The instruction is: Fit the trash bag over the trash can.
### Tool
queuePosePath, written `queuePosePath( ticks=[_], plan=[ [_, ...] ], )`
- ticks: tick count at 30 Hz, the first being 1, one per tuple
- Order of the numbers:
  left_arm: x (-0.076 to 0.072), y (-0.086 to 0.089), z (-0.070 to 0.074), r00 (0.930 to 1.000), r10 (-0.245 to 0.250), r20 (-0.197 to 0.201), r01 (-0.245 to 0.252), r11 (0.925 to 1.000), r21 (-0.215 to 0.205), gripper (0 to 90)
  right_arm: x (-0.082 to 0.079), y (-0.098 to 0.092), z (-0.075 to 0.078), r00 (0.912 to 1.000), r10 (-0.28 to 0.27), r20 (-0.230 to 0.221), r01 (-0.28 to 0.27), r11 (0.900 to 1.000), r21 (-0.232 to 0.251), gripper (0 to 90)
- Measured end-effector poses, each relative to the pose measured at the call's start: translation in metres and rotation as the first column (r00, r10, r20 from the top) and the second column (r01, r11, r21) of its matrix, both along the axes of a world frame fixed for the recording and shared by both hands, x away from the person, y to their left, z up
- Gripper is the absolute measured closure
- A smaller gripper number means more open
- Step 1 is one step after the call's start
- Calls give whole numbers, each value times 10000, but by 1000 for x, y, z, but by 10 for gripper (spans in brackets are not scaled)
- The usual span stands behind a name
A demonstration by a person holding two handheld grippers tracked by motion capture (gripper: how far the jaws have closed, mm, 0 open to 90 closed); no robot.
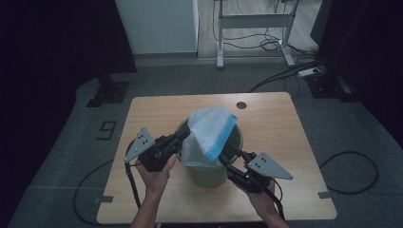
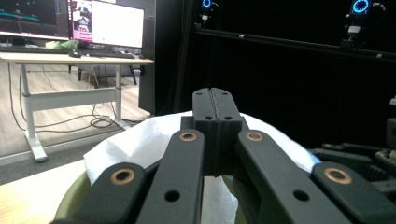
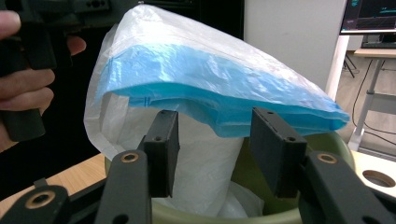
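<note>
bag (image 1: 209, 130): thin white plastic with a blue band along its edge, crumpled, rising out of the bin (image 1: 231, 167)
bin: olive green, round, mid-counter (image 1: 280, 123)
left hand-held gripper (image 2: 215, 105): jaws pressed together, at the bag's near side; whether film is pinched between them I cannot tell
right hand-held gripper (image 3: 215, 154): jaws apart, nothing gripped, blue edge just above them
hidden: bin's inside, covered by the bag

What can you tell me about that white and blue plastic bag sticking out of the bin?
The bag is thin, crinkly, translucent white plastic with a blue band along its open edge. It stands half in the green bin on the wooden table, its top bulging above the rim. The left gripper is shut at its left side; the right gripper is open under the blue edge.
</note>
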State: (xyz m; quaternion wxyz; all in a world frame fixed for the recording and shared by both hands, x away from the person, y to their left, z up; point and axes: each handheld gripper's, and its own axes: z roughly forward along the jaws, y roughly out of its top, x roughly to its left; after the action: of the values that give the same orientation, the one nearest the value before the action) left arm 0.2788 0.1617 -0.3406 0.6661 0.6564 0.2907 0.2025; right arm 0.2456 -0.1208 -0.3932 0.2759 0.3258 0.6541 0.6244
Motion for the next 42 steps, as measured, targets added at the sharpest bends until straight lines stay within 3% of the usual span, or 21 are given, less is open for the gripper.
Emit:
queuePosePath(
  ticks=[8,14,18,29,36,38,42],
  plan=[
    [2,-4,0,9999,-111,-118,111,9999,-67,900,6,10,-1,9999,-113,37,113,9999,46,564],
    [3,-4,-2,9997,-148,-184,146,9998,-96,900,11,7,3,9989,-435,189,434,9991,35,809],
    [1,-1,-1,9999,-53,-120,51,9998,-201,900,13,2,7,9972,-720,205,717,9973,165,885],
    [-1,19,-3,9996,219,-180,-231,9975,-674,900,12,-8,11,9929,-1045,565,1052,9944,-84,893],
    [-4,39,-7,9992,287,-280,-316,9934,-1106,900,27,-28,16,9777,-1853,988,1945,9764,-935,893],
    [-6,44,-10,9990,318,-322,-353,9927,-1153,900,36,-35,16,9726,-2135,923,2239,9670,-1217,893],
    [-9,50,-19,9983,297,-510,-360,9913,-1266,900,53,-50,13,9685,-2459,387,2489,9607,-1233,892]
  ],
)
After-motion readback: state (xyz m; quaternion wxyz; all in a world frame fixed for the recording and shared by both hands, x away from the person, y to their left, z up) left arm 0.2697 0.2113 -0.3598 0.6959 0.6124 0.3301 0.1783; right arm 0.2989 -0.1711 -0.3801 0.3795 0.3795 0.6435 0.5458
